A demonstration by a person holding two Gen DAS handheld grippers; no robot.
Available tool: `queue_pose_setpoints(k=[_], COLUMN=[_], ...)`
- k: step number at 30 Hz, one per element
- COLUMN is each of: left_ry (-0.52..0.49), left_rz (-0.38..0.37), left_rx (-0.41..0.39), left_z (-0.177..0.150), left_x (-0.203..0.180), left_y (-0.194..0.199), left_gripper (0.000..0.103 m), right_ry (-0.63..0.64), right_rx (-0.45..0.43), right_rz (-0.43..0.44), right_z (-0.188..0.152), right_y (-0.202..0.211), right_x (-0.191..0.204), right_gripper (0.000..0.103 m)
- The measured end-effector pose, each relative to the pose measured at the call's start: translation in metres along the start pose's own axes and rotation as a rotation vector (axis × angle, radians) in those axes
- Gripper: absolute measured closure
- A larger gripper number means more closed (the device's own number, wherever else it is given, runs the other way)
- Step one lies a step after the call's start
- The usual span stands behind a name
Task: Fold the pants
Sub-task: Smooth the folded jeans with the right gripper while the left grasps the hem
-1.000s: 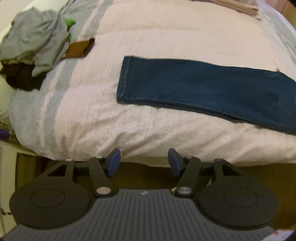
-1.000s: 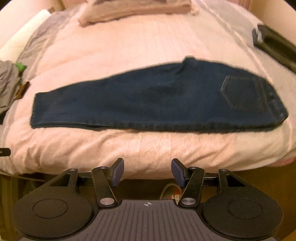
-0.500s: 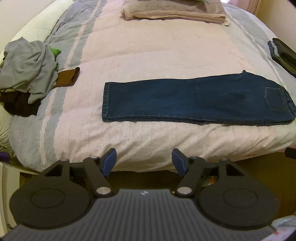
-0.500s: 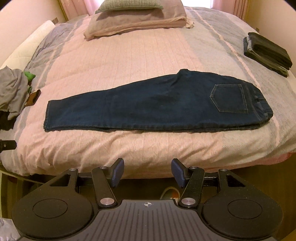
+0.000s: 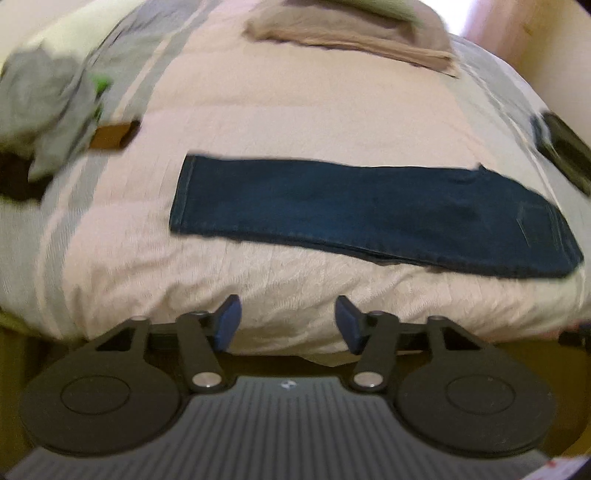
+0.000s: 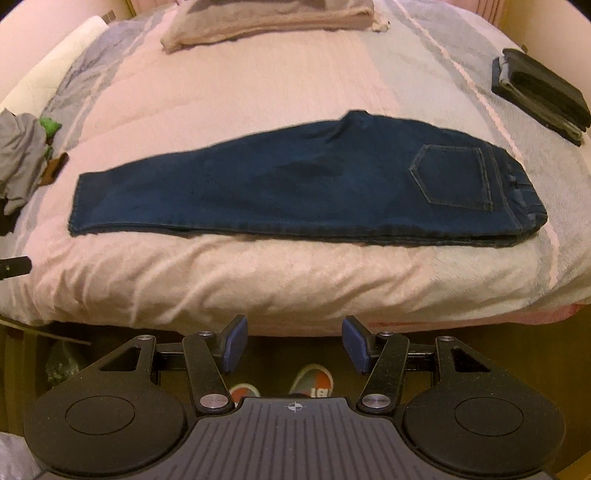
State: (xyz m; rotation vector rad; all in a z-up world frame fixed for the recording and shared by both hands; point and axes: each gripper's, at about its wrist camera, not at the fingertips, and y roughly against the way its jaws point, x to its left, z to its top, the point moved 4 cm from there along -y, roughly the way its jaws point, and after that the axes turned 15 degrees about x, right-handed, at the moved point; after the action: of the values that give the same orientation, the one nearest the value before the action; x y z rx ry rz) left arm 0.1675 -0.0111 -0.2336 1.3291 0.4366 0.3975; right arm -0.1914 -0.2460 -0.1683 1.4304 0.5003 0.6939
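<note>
Dark blue jeans [image 6: 295,184] lie flat across the pink bed, folded lengthwise leg on leg, hem at the left and waist with a back pocket [image 6: 452,177] at the right. The left wrist view shows the same jeans [image 5: 351,210], blurred. My left gripper [image 5: 288,325] hangs off the near edge of the bed with nothing between its jaws, which are closing. My right gripper [image 6: 293,345] stands open and empty, also short of the bed's near edge and apart from the jeans.
A heap of grey and dark clothes [image 6: 18,162] sits at the bed's left edge. Folded dark garments [image 6: 539,94] lie at the right, a pillow [image 6: 269,18] at the far end. A person's slippered feet [image 6: 310,382] show on the floor below.
Both views have shifted so more of the bed and the whole jeans show. The left gripper's jaws widened a little, then narrowed again. The jeans have not moved.
</note>
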Motion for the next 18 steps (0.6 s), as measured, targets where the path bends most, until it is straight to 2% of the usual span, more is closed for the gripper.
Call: queue_pose_setpoints(k=[4, 9, 14, 18], left_ry=[0.193, 0.395, 0.519, 0.618], left_rz=[-0.091, -0.184, -0.241, -0.315], left_rx=[0.019, -0.043, -0.041, -0.020], left_z=[0.007, 0.016, 0.024, 0.033], left_x=[0.019, 0.040, 0.063, 0.082], left_y=[-0.018, -0.041, -0.073, -0.110], left_gripper=[0.062, 0.064, 0.064, 0.064], right_ry=[-0.001, 0.021, 0.006, 0.004], right_rx=[-0.023, -0.038, -0.036, -0.011], right_rz=[0.038, 0.081, 0.078, 0.061], right_z=[0.014, 0.042, 0.060, 0.066], right_y=[-0.008, -0.035, -0.063, -0.096], right_x=[-0.023, -0.042, -0.041, -0.026], right_gripper=[0.049, 0.050, 0.050, 0.050])
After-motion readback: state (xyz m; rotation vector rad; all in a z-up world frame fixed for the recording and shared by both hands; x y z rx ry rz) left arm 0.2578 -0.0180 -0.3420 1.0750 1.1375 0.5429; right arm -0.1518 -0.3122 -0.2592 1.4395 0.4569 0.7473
